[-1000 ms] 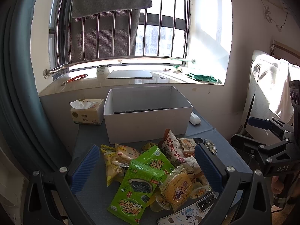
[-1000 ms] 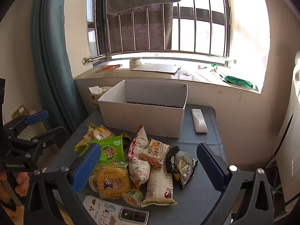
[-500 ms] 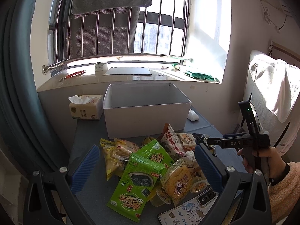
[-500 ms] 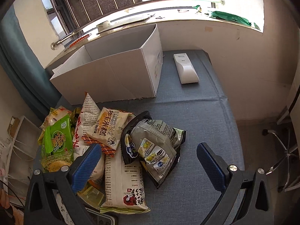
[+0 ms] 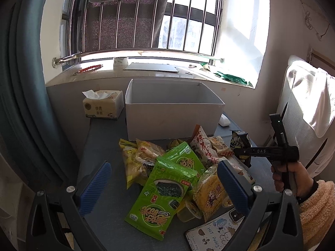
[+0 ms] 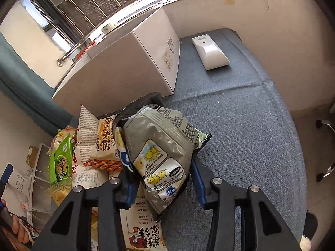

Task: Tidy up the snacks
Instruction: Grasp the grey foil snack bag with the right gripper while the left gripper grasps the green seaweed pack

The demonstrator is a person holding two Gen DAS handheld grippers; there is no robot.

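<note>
A pile of snack packets lies on the blue table in front of an open white box, which also shows in the right wrist view. My right gripper has closed on a grey and black snack bag at the right edge of the pile; the same bag and gripper show in the left wrist view. My left gripper is open and empty, held above the green seaweed packets near the table's front.
A tissue pack stands left of the box. A white remote lies right of the box. A phone in a cartoon case lies at the front edge. The window sill runs behind the box.
My right gripper swung down to the right side of the pile and closed from wide open onto the grey bag. My left gripper stayed open and almost still.
</note>
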